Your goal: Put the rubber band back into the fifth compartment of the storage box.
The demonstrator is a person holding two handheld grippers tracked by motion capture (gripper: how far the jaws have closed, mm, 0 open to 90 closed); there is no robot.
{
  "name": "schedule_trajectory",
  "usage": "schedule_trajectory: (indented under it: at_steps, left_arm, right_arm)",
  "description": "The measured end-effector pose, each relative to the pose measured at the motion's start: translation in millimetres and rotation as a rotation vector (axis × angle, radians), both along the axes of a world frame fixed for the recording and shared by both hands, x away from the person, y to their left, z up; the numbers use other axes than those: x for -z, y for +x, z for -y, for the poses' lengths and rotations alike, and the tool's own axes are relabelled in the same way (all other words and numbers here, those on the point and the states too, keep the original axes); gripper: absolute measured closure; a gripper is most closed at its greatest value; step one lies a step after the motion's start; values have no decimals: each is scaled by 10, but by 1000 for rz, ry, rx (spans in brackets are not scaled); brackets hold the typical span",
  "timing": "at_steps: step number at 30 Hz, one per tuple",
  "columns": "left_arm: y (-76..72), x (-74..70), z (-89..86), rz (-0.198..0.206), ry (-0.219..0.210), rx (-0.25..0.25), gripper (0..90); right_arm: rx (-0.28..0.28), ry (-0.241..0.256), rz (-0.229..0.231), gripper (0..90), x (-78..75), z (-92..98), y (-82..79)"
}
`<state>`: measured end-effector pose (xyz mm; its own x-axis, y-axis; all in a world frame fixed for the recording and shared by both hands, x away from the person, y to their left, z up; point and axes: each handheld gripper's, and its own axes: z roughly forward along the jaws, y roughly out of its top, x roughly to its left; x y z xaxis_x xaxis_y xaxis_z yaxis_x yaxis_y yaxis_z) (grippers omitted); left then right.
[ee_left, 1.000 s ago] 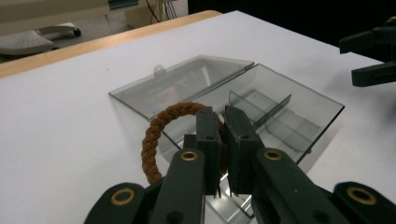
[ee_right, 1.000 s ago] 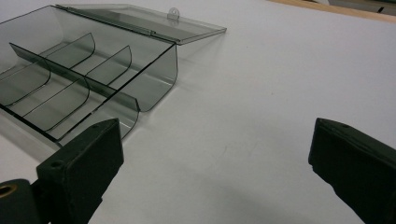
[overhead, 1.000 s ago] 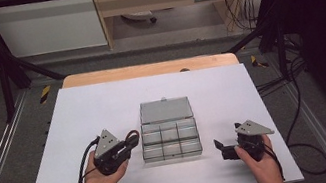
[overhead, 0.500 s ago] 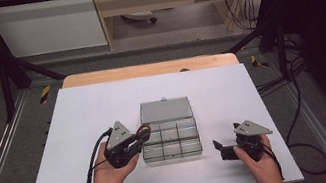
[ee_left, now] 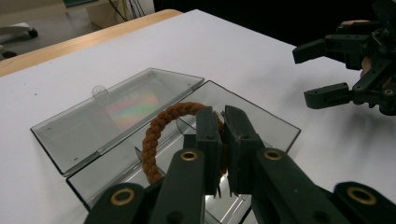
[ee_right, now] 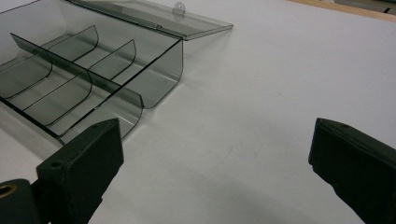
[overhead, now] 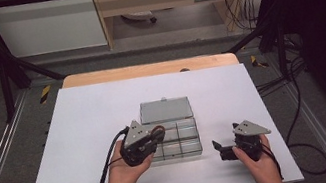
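Overhead, the left gripper (overhead: 157,134) hangs over the open box (overhead: 179,139), while its own view shows the jaws pinching a brown rope ring (ee_left: 161,128) above the compartments — the right gripper (overhead: 221,148) waits alongside, jaws spread.

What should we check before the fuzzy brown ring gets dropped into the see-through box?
1. Left gripper shut firmly on the brown braided rope ring: ok.
2. Hinged lid of the clear plastic compartment box lying fully open: ok.
3. Ring held above the box's compartments: ok.
4. Target compartment free of other things: cannot tell; the jaws hide part of it.
5. Right gripper open and off to the side on the white table: ok.
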<state>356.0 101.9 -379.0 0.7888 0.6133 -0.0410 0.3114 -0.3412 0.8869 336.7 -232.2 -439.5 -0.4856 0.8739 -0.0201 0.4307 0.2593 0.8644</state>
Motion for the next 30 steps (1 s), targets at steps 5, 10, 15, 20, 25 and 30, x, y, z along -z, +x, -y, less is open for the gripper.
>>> schedule_trajectory:
  at_steps: [5,10,15,20,25,30]
  left_arm:
    - [-1,35,55,-7,16,16,851]
    - [3,82,47,-15,17,14,850]
    - [26,81,50,-26,12,13,851]
    - [23,106,120,-42,30,24,850]
    - [21,191,190,-71,42,40,849]
    - [-6,254,264,-86,48,58,850]
  right_arm:
    - [0,2,-4,34,4,-1,7]
    - [-1,0,-7,34,11,-6,10]
    - [-2,-2,-8,34,9,-14,1]
    - [-4,6,-3,34,3,1,2]
    - [-5,3,-6,34,4,-2,5]
    - [-4,2,-6,33,3,-7,1]
